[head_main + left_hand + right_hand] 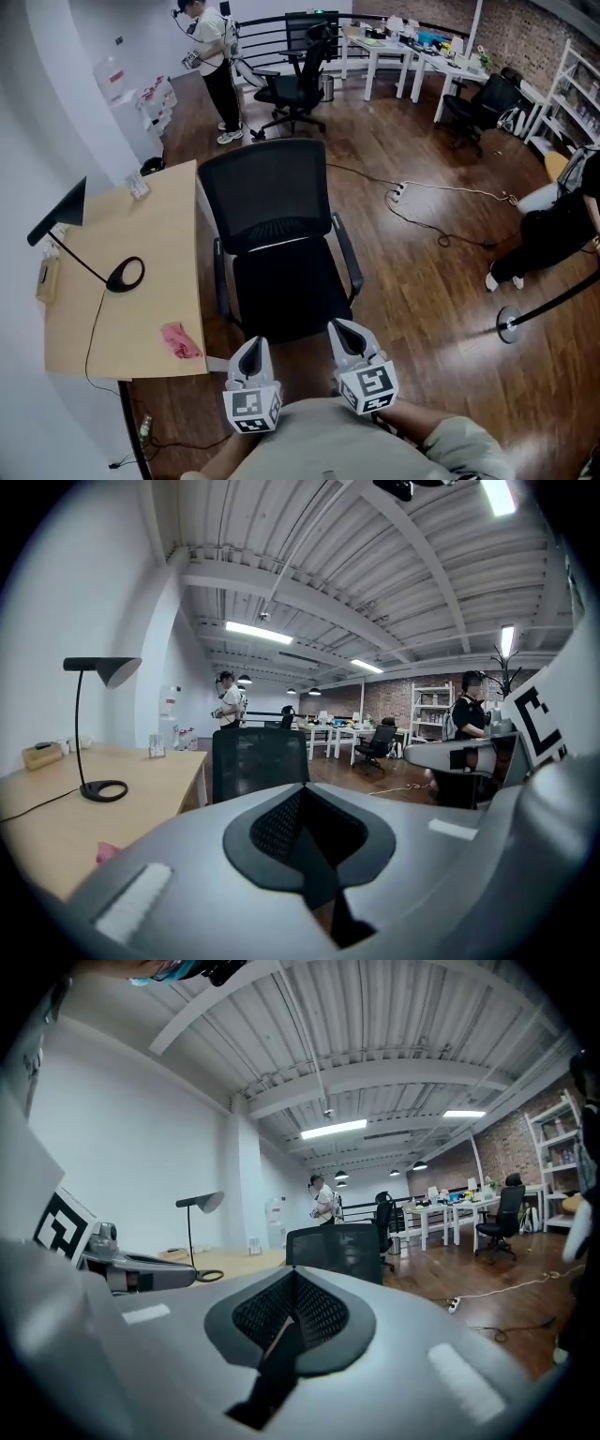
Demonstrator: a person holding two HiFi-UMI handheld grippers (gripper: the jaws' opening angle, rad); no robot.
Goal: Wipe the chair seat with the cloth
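Left tool [251, 345] and right tool [341, 327] hover closed, empty, before the chair seat [291, 295]; cloth [181, 339] lies on the desk [159, 234].

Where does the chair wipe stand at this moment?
Done: nothing that shows; the chair seat looks bare, with no sign of wiping. In hand: nothing. The left gripper and right gripper are shut and empty, short of the seat. Left: the pink cloth lies on the desk, to be picked up and used.
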